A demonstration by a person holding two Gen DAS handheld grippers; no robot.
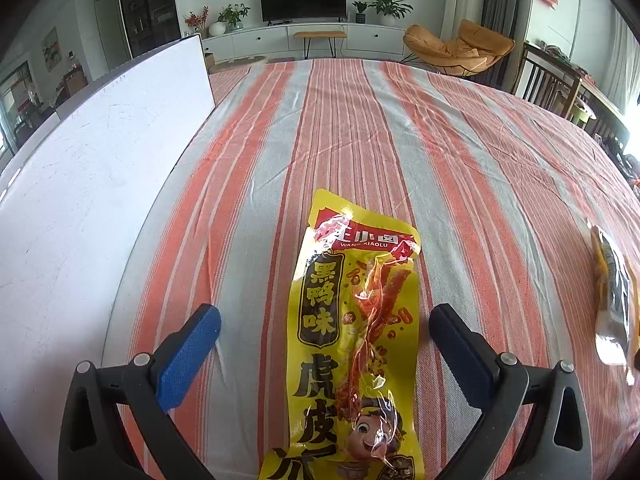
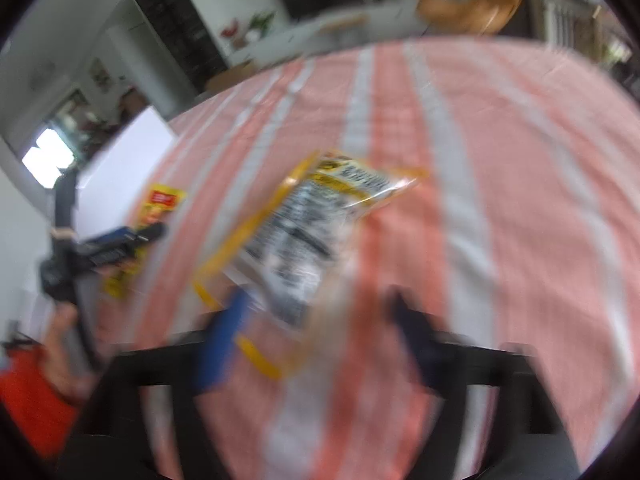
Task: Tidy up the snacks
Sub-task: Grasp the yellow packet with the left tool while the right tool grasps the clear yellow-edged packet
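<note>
A long yellow snack packet point(image 1: 352, 320) with red strips showing through its window lies flat on the striped tablecloth point(image 1: 460, 140). My left gripper point(image 1: 324, 316) stands open, one blue-padded finger on each side of the packet and neither touching it. A second packet point(image 1: 612, 300), yellow-edged with black print, lies at the far right. The right wrist view is blurred. In it that second packet point(image 2: 304, 232) lies on the cloth just ahead of my right gripper point(image 2: 320, 320), which is open with the packet's near end close to its fingertips. The left gripper point(image 2: 132, 240) hovers over the yellow packet point(image 2: 160, 204).
A white board point(image 1: 100, 160) lies along the table's left side. A person's hand point(image 2: 64, 336) and red sleeve point(image 2: 32, 408) show at the lower left. Beyond the far table edge are a TV unit point(image 1: 304, 36), an orange chair point(image 1: 460, 48) and wooden chairs point(image 1: 552, 84).
</note>
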